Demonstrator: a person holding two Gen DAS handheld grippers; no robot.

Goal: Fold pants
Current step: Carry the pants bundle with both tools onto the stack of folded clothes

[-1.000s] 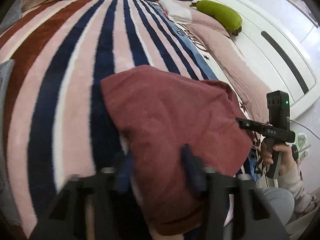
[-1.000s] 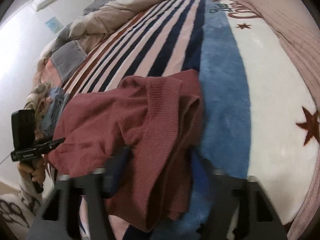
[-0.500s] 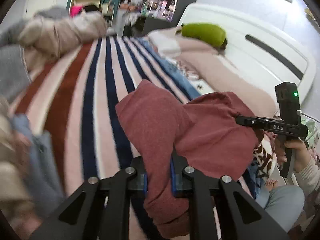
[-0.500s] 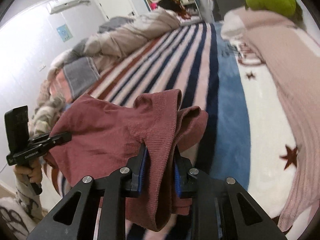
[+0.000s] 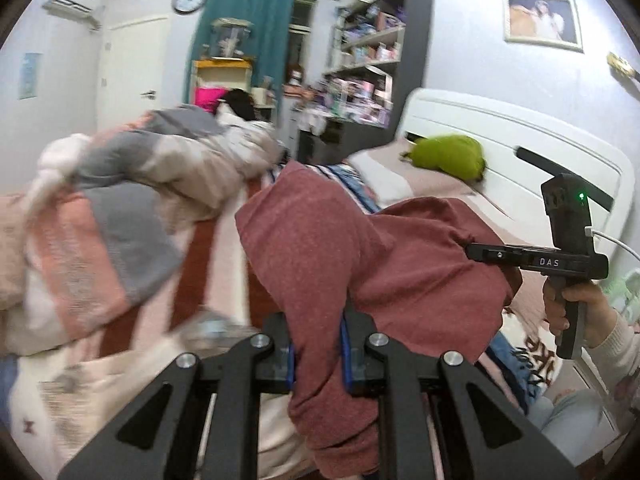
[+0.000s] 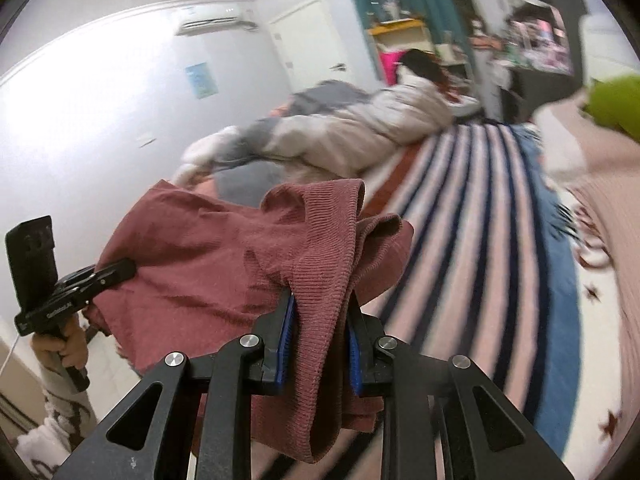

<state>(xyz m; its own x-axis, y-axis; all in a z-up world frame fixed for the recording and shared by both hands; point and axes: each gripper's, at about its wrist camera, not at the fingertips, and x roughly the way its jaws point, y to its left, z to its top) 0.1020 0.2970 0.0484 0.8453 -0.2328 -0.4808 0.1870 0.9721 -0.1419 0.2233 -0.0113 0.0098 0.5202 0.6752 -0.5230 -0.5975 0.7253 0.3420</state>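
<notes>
Through the left wrist I see my left gripper [image 5: 318, 350] clamped on the red pants [image 5: 400, 272], bunched in the air above the striped blanket [image 5: 216, 280]; no fold looks made yet, and the legs are hidden. Through the right wrist, my right gripper [image 6: 320, 344] pinches the ribbed waistband [image 6: 324, 240], and motion blur smears the blanket.

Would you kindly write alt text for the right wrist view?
The right gripper is clamped on the ribbed edge of dusty-red pants, lifted above a striped blanket. The left gripper grips the far edge at left.
</notes>
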